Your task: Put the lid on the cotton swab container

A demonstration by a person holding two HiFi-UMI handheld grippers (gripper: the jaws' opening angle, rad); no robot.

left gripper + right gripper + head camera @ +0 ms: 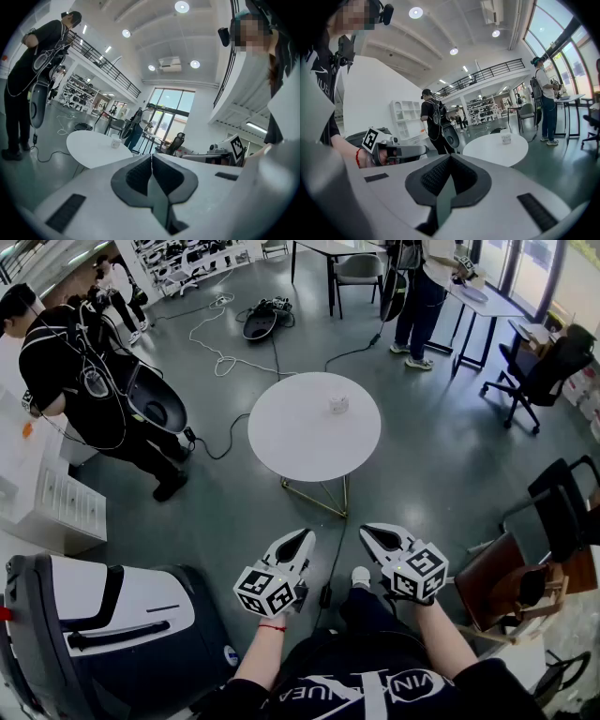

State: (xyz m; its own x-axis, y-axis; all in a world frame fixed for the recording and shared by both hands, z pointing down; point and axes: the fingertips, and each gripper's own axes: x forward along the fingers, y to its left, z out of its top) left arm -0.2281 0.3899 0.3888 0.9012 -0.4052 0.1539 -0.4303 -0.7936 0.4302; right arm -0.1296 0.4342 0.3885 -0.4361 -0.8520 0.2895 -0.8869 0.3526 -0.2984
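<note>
The cotton swab container (338, 404) is a small clear tub standing right of centre on the round white table (291, 432). It is too small to make out a separate lid. The container (115, 140) also shows far off in the left gripper view, and the container (505, 138) in the right gripper view. My left gripper (302, 539) and right gripper (371, 533) are held close to my body, well short of the table. Both are shut with nothing between the jaws. The left gripper (151, 157) and right gripper (450, 159) show their pads pressed together.
A person in black (89, 381) stands left of the table. Another person (422, 287) stands at a desk at the back. Cables (225, 360) trail across the grey floor. Chairs (539, 371) stand at the right, and a black-and-white case (103, 615) sits at my lower left.
</note>
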